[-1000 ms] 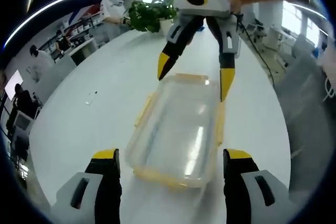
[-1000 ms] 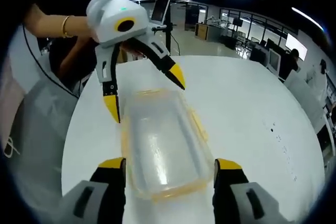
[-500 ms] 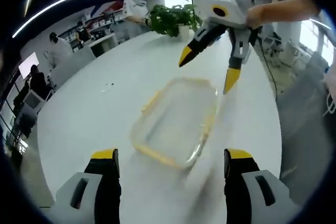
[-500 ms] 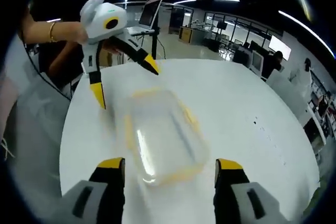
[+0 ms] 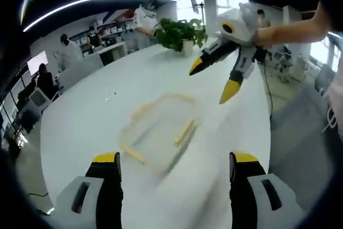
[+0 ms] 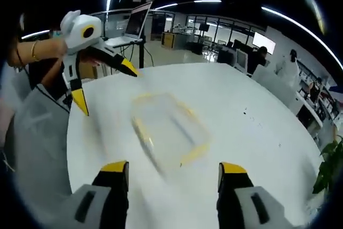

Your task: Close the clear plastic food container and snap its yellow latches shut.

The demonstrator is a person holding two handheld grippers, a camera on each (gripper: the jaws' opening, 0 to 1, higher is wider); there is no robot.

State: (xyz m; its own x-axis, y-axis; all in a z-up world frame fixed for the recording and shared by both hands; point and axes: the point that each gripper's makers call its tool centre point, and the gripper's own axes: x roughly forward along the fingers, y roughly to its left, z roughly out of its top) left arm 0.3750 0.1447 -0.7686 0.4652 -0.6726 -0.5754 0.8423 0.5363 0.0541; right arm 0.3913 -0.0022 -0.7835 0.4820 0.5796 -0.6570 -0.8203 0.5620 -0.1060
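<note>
Jaws wide apart and empty on the left gripper [image 5: 170,165] — the container [image 5: 157,133] sits on the white table [image 5: 86,116] just ahead, between the tips, blurred. Right gripper [image 6: 168,174] is spread empty too, container [image 6: 169,128] ahead of its tips. Looks light, stiff, slippery plastic — I'd press on the yellow latches at the rim.

My work surface is a large white table [image 5: 102,122] with a rounded edge, also visible in my right gripper view [image 6: 257,132]. The clear plastic food container [image 5: 158,135] with yellow latches lies flat on the table near its middle, blurred in both views [image 6: 169,130]. A potted green plant [image 5: 179,33] stands at the far edge of the table, and a few small dark specks [image 6: 245,113] lie on the surface well apart from the container.
</note>
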